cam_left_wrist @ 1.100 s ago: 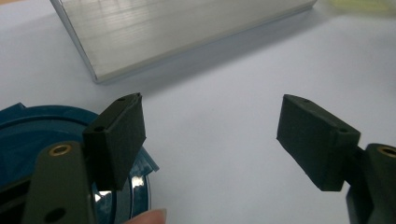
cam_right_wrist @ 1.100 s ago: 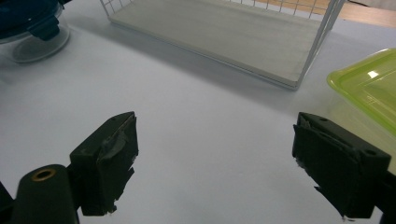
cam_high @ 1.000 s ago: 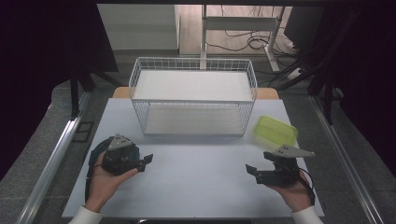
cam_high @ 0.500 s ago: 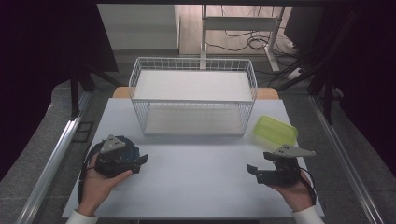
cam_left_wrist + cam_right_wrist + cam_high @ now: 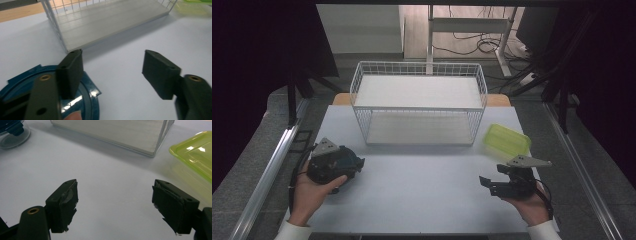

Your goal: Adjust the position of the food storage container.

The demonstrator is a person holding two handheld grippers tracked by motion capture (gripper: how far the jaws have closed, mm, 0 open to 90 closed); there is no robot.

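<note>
Two grippers low over a white table, a blue lid by the left one and a green box by the right

High view: the left gripper (image 5: 354,165) sits at the table's (image 5: 422,195) near-left with a round dark-blue lid (image 5: 343,161) right at it, partly hidden by the hand, so I can't tell if it's gripped; the right gripper (image 5: 484,183) hangs at the near-right, holding nothing, and a see-through lime box (image 5: 507,140) with rounded corners lies just beyond it, beside a white wire basket (image 5: 419,102). Left gripper view: jaws have just been closing but there's a clear gap, nothing between the pads; the glossy blue lid shows under one jaw, cut off at the bottom edge. Right gripper view: jaws wide apart over bare table, pads look frayed, box cut off at right.
</note>
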